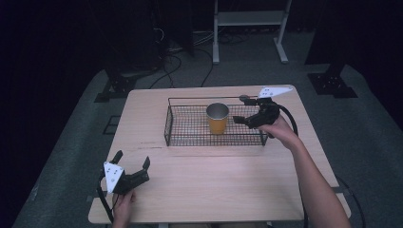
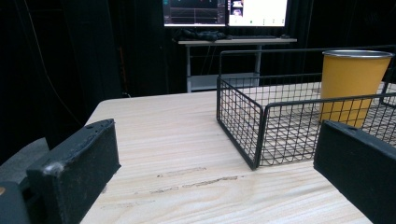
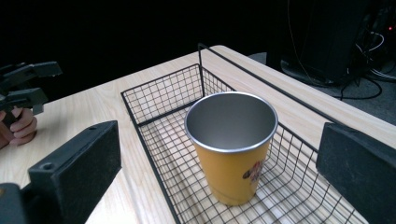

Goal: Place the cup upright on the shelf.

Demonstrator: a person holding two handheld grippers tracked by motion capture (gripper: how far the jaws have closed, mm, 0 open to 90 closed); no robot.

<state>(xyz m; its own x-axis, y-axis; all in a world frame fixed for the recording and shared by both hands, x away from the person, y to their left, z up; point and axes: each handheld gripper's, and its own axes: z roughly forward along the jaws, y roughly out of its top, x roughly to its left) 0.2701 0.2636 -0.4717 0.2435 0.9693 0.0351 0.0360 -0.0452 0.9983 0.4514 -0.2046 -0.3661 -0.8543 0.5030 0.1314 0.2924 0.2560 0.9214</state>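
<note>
My left hand-held gripper (image 1: pixel 132 160) sits low near me, jaws spread wide and empty. My right hand-held gripper (image 1: pixel 240 109) is stretched forward on an extended forearm, jaws likewise parted.

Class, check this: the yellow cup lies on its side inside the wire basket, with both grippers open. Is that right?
Not quite. The yellow cup stands upright, mouth up, inside the wire basket, as the right gripper view shows. The left gripper and right gripper are indeed open.

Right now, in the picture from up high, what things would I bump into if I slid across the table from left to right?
Left tongs → black wire basket → yellow cup standing inside the basket → right tongs, open above the basket's right end.
</note>
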